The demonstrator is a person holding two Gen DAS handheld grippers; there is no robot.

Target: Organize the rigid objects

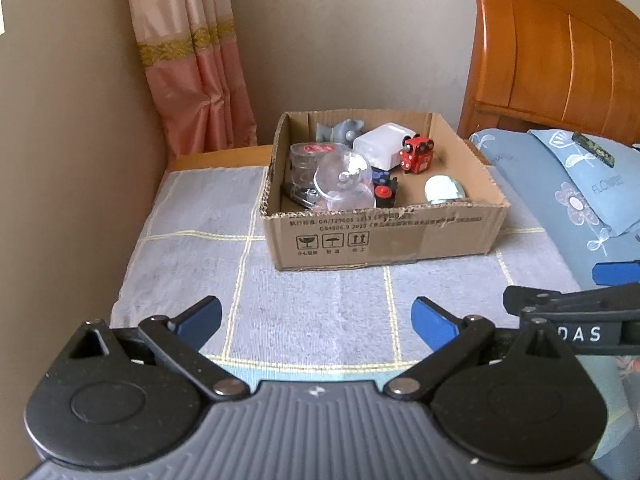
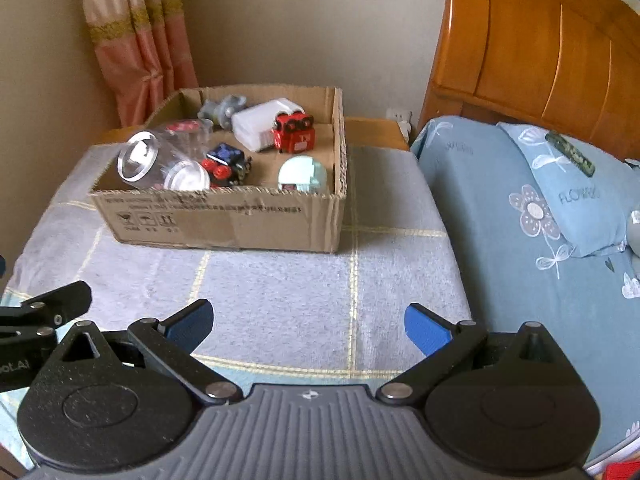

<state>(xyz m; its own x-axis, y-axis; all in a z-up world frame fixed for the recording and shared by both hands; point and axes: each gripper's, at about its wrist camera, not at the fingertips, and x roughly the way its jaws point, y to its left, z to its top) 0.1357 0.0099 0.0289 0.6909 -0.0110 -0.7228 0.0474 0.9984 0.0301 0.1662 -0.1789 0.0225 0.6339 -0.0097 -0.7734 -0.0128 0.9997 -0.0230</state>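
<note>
1. While both grippers hang low over the grey checked cloth (image 1: 320, 300), the cardboard box (image 1: 384, 236) sits mid-frame in the left wrist view and upper left of centre in the right wrist view.
2. The left gripper (image 1: 318, 320) has its blue pads spread wide, nothing between them, just cloth below.
3. Same deal with the right gripper (image 2: 308, 326): jaws wide apart, empty.
4. Inside the box: a red toy car (image 1: 416, 154) toward the back right, just beside a white plastic box (image 1: 382, 146), with a grey toy (image 1: 340, 130) in the back corner.
5. A clear jar (image 2: 154, 160) lies on its side at the box's left, near a dark toy with red wheels (image 2: 226, 166).
6. A round pale green piece (image 2: 302, 174) sits at the front right, close to the wall.
7. Right of frame there's a blue flowered pillow (image 2: 572, 192) and a wooden headboard (image 2: 540, 52); a pink curtain (image 1: 196, 64) hangs upper left.
</note>
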